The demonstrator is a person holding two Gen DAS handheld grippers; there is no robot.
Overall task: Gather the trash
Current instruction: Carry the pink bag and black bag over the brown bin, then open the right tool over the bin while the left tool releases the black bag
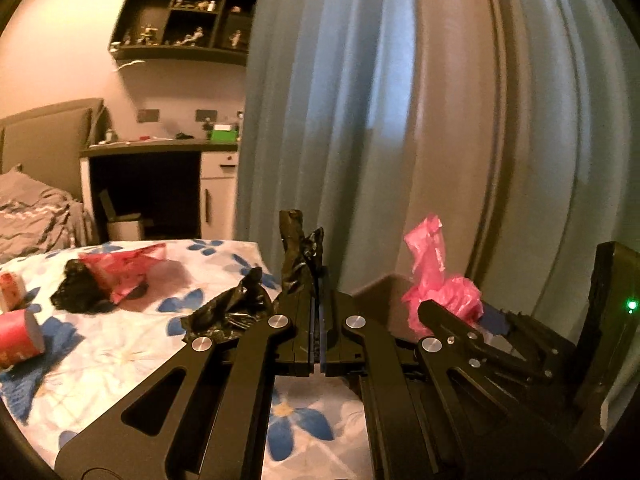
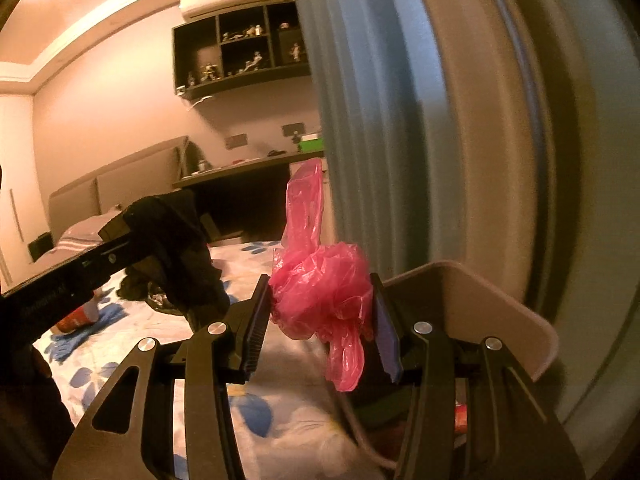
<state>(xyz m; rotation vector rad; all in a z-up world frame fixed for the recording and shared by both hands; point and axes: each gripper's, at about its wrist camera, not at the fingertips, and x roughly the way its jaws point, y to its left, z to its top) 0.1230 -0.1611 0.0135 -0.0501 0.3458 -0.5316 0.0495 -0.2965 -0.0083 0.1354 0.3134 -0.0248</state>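
**Both grippers loaded with plastic trash beside the bin**

Visibility limits: The bin point(image 2: 500, 304) interior is largely hidden behind the right gripper point(image 2: 320, 316); only a red scrap shows low inside it, and what it is cannot be told. The right wrist view is motion-blurred along the curtain point(image 2: 380, 120). In that view the left gripper point(image 2: 160, 236) appears only as a dark silhouette, cut off at the frame edge.

Left gripper point(image 1: 319, 300): jaws pressed together, pinching a black plastic scrap point(image 1: 298, 252). Its long axis stands roughly upright, the free end pointing up above the fingertips.

Right gripper: jaws partly spread, pinching a crumpled pink plastic bag point(image 2: 320, 292) held over the near edge of the bin. One tail points up, one hangs down.

Remaining on the floral tablecloth point(image 1: 132, 344): a black bag point(image 1: 76, 292), a red wrapper point(image 1: 124, 272), a red cup point(image 1: 20, 336), lying on its side.
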